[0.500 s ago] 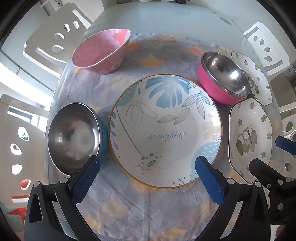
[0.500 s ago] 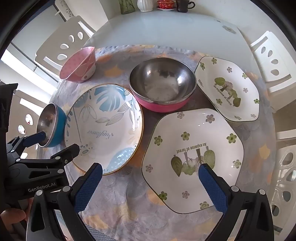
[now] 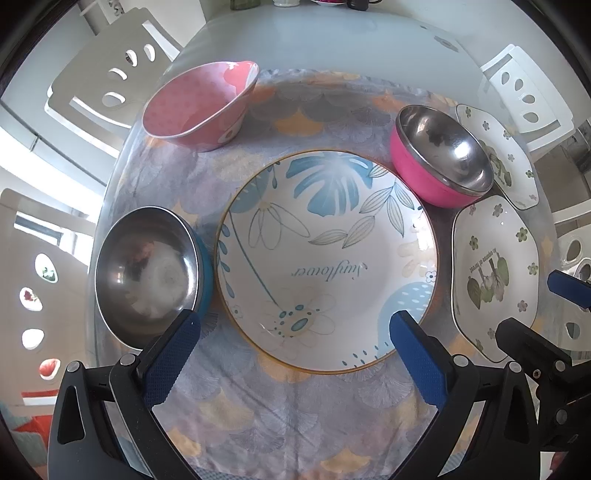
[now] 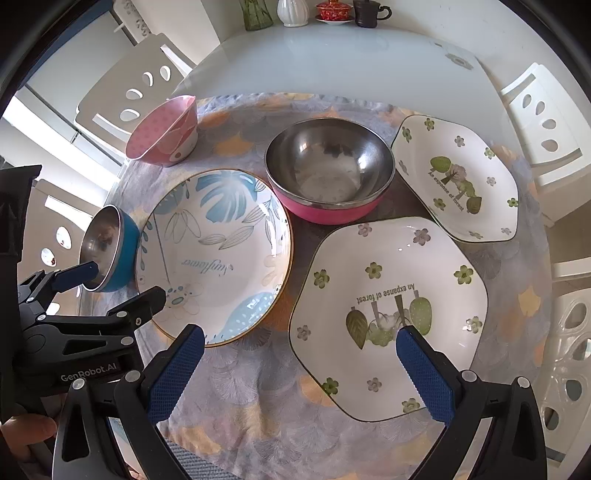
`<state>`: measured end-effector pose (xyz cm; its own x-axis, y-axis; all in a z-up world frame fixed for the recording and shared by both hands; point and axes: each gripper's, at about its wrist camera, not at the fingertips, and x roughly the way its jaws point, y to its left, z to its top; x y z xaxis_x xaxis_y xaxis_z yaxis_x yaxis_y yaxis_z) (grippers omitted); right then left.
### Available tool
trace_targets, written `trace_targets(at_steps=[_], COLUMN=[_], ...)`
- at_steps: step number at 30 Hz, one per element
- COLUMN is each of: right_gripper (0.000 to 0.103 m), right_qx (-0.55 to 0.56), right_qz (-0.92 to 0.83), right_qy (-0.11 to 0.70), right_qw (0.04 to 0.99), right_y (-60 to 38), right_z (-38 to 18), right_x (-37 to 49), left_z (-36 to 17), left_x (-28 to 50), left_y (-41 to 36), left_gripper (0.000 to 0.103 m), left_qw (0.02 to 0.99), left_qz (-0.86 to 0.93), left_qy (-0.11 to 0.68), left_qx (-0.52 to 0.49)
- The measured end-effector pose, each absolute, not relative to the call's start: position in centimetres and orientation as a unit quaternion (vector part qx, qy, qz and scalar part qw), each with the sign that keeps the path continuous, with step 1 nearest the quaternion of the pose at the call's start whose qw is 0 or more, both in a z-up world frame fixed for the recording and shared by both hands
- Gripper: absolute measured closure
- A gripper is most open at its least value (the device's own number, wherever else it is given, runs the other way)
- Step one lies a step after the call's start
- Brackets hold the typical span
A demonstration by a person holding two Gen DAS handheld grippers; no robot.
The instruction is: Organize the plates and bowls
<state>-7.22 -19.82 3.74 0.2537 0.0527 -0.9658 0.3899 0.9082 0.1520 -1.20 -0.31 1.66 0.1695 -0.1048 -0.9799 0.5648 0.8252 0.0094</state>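
A round floral plate [image 3: 325,258] lies mid-cloth, also in the right wrist view [image 4: 218,254]. Left of it stands a steel bowl with a blue outside [image 3: 147,273]; behind it, a pink ceramic bowl [image 3: 203,107]; right of it, a steel bowl with a pink outside [image 3: 439,162]. Two hexagonal white plates lie at right, near [image 4: 388,314] and far [image 4: 458,177]. My left gripper [image 3: 295,328] is open and empty above the round plate's near edge. My right gripper [image 4: 299,343] is open and empty above the near hexagonal plate's near-left edge.
A patterned cloth [image 4: 258,417] covers the near end of a white glass table [image 4: 332,59]. White chairs [image 3: 107,88] stand on both sides. A vase, a jar and cups [image 4: 332,13] stand at the far end. The left gripper's body [image 4: 74,332] sits left of the right one.
Both grippers have pulled back and risen slightly; the dishes sit a little lower in both views. No dish has moved.
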Motion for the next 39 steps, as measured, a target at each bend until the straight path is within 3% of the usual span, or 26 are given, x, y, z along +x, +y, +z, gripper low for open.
trace_targets(at_steps=[39], right_gripper=[0.0], right_qx=[0.219], right_qz=[-0.092], right_qy=[0.592], right_qw=[0.77], right_y=[-20.08], right_z=[3.48], right_x=[-7.67], left_z=[1.66], left_x=[-1.21], left_y=[0.19], left_gripper=[0.001], left_qw=[0.741], left_qz=[-0.223], left_qy=[0.608], left_qx=[0.177])
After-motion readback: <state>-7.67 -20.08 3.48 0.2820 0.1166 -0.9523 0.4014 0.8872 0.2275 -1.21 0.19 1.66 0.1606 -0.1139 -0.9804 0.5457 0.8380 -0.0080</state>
